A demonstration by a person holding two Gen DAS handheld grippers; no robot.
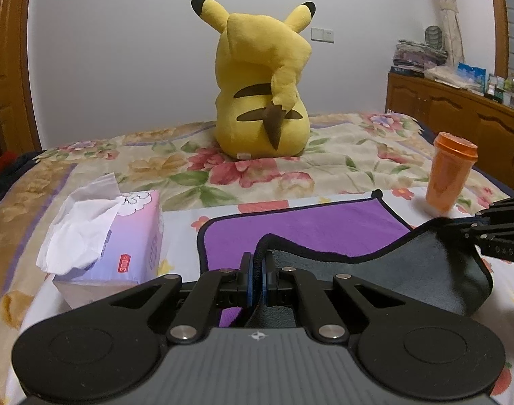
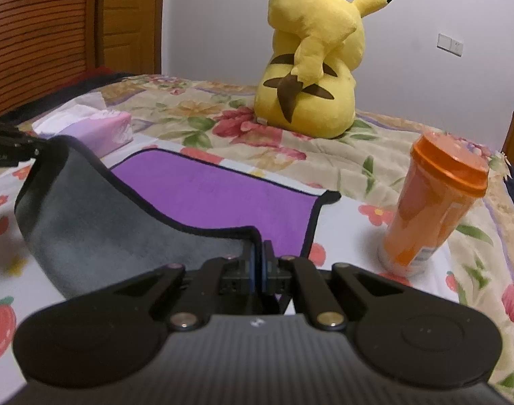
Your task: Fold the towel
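Observation:
A towel, purple on one face (image 1: pixel 290 229) and grey on the other, with black trim, lies on the bed. Its near edge is lifted so the grey underside (image 1: pixel 426 263) faces me. My left gripper (image 1: pixel 257 266) is shut on the near left corner of the towel. My right gripper (image 2: pixel 258 260) is shut on the near right corner; it also shows at the right edge of the left wrist view (image 1: pixel 473 233). The purple face (image 2: pixel 216 189) and grey underside (image 2: pixel 105 222) show in the right wrist view. The far half lies flat on the bed.
A tissue box (image 1: pixel 122 236) sits left of the towel, also in the right wrist view (image 2: pixel 98 128). An orange cup (image 1: pixel 449 175) stands to the right (image 2: pixel 436 202). A yellow plush toy (image 1: pixel 260 94) sits behind on the floral bedspread (image 1: pixel 341 155). A wooden cabinet (image 1: pixel 459 114) stands at far right.

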